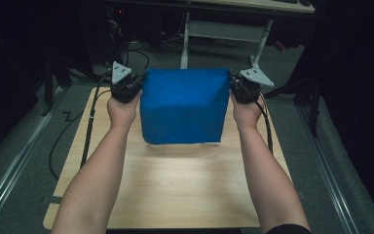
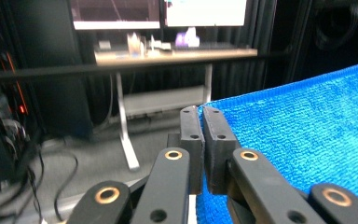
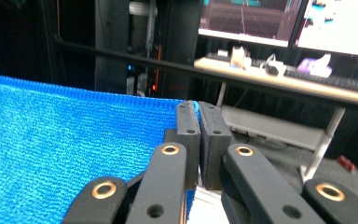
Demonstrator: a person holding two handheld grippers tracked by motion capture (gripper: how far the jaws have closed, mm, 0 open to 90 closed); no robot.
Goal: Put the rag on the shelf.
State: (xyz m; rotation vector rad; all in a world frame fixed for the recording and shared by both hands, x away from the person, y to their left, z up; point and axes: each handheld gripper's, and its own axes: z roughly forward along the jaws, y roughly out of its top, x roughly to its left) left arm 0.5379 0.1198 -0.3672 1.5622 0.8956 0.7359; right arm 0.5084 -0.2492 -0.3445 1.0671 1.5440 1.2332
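A blue cloth (image 1: 182, 105) hangs stretched between my two grippers above the far half of the wooden table (image 1: 175, 185). My left gripper (image 1: 139, 83) is shut on the cloth's upper left corner. My right gripper (image 1: 231, 84) is shut on its upper right corner. In the left gripper view the black jaws pinch the cloth's corner (image 2: 204, 149), and the blue weave (image 2: 298, 140) spreads to the right. In the right gripper view the jaws clamp the other corner (image 3: 196, 144), with the cloth (image 3: 65, 154) spreading left. The cloth's lower edge hangs just above the tabletop.
A desk (image 1: 253, 5) with white legs stands beyond the table, carrying monitors (image 2: 158, 11) and small items. Cables (image 1: 87, 126) trail from the grippers along the table's sides. Grey floor with rails flanks the table.
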